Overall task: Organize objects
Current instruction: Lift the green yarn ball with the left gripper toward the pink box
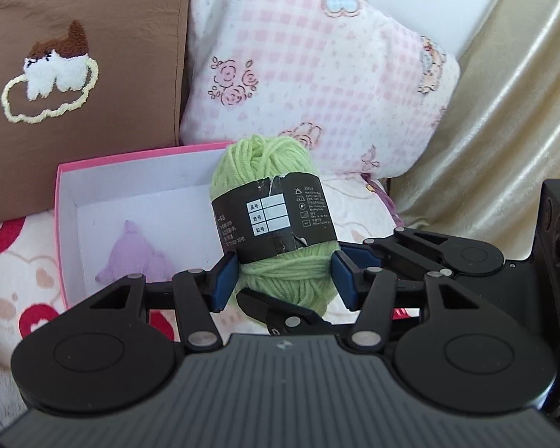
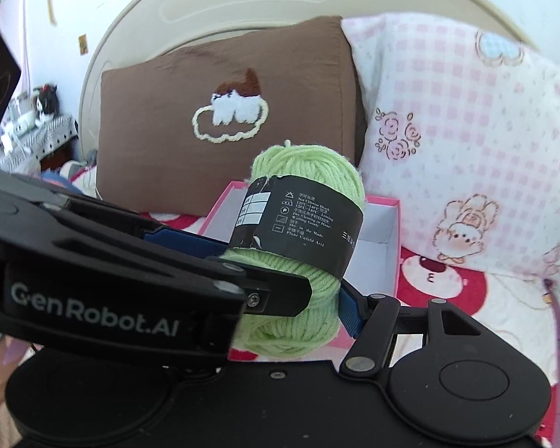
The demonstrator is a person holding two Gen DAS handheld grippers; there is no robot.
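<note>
A ball of light green yarn point(image 1: 280, 224) with a black paper label point(image 1: 276, 220) round its middle is held up above the bedspread, just in front of an open pink box point(image 1: 65, 201), and both grippers meet at it. The left gripper point(image 1: 284, 278) has its blue pads point(image 1: 226, 280) pressed against the lower part of the ball on either side, so its jaws are clenched on the yarn. From the right wrist view the right gripper point(image 2: 319, 298) reaches the same ball point(image 2: 302, 254) low down, one blue pad point(image 2: 349, 310) touching its right side; the other side is hidden behind the left gripper's black body, which crosses in front, so I cannot tell whether its jaws grip the yarn or merely rest beside it. The box has a white inside and a small lilac soft toy point(image 1: 134, 257) lies on its floor. Behind the box a brown pillow point(image 1: 86, 74) with a stitched cat in a cloud outline leans next to a pink checked pillow point(image 1: 317, 74) printed with roses. Underneath lies a red and cream bedspread point(image 1: 15, 280), and a cream headboard point(image 2: 242, 3) curves behind the pillows.
</note>
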